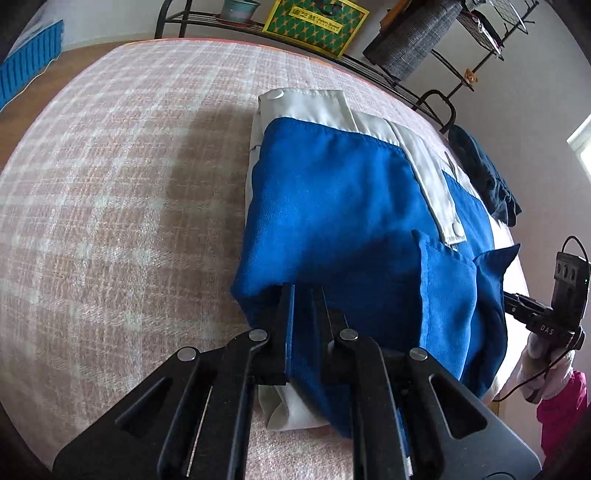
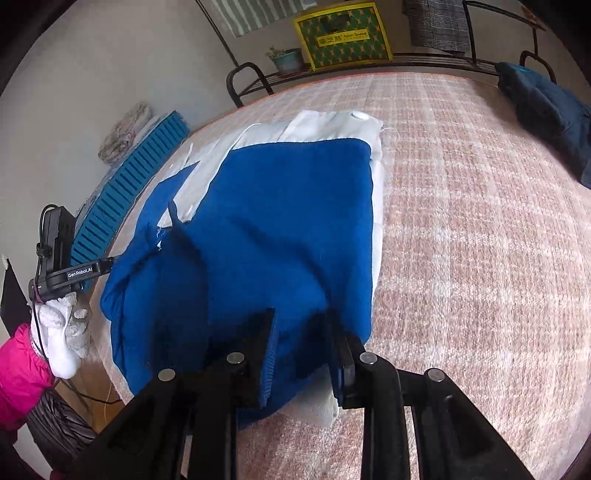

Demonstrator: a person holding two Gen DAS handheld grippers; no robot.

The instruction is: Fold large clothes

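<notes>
Home bedroom, by the look: bed w/ pink plaid cover [image 1: 110, 184], black metal bed rail [image 2: 251, 79], potted plant [image 2: 286, 59] and green-yellow box [image 2: 343, 37] on the rail shelf, clothes draped nearby, plain walls.

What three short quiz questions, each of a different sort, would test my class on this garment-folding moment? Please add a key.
1. True or false: the blue and white garment hangs on the metal rack.
2. Multiple choice: the left gripper is (A) open above the bed, (B) shut on the garment's near edge, (C) holding the plant pot.
3. Fill in: a second, dark garment lies on the checked ____ cover.

Key
1. False: it lies folded on the bed.
2. B; the right gripper also grips that near edge.
3. Pink.
</notes>
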